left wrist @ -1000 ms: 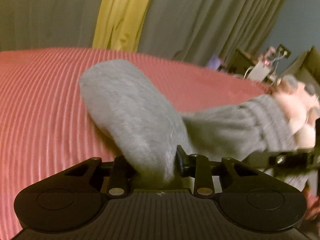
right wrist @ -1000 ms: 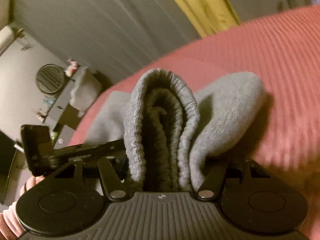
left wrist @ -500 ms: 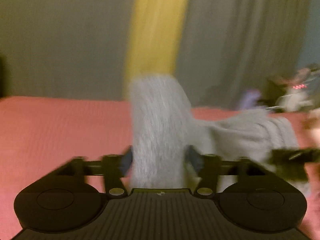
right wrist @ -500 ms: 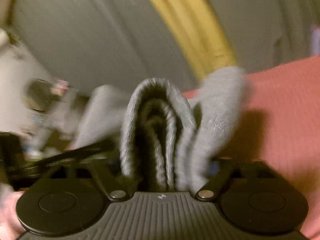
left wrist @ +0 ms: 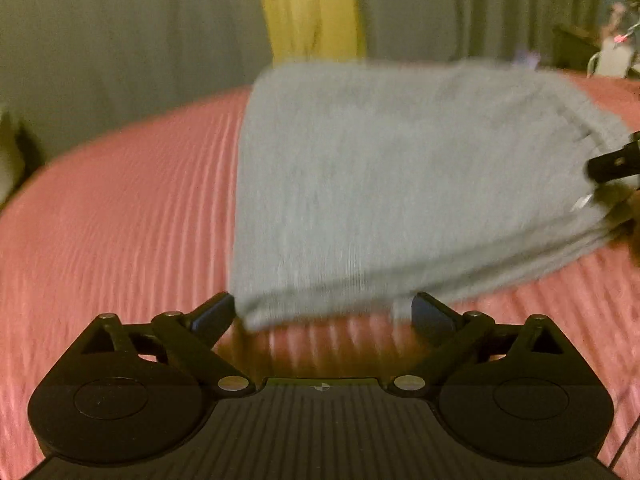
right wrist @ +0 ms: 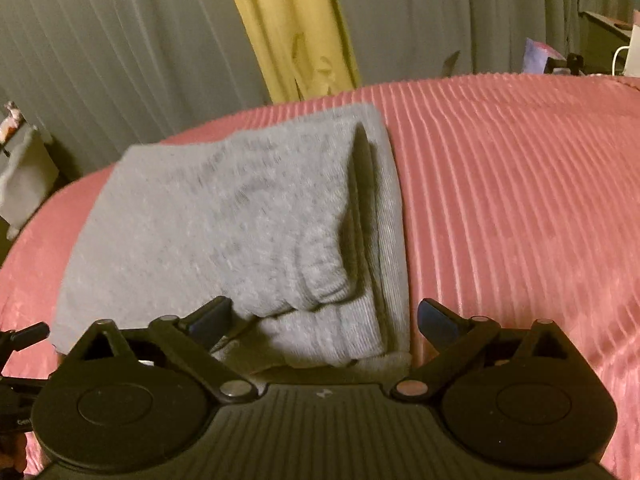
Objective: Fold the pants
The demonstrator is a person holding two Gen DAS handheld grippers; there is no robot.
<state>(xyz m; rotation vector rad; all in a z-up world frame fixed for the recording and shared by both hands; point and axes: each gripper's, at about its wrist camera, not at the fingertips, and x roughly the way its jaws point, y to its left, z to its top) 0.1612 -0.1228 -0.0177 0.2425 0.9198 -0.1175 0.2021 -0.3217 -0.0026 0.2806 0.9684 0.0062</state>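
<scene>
Grey pants [right wrist: 224,216] lie folded flat (several stacked layers) on the pink bedspread [right wrist: 520,200].

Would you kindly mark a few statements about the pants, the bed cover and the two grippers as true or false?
1. The grey pants lie folded on the pink ribbed bed cover. True.
2. The left gripper is clamped on the cloth. False: its jaws have just been opening and stand wide, their pads clear of the pants' near edge.
3. The right gripper is open. True: it has just been opening, with the pants' ribbed waistband between its jaws, not pressed.
4. The bed cover is blue. False: it is pink.
5. A yellow curtain strip hangs between grey curtains behind the bed. True.
</scene>
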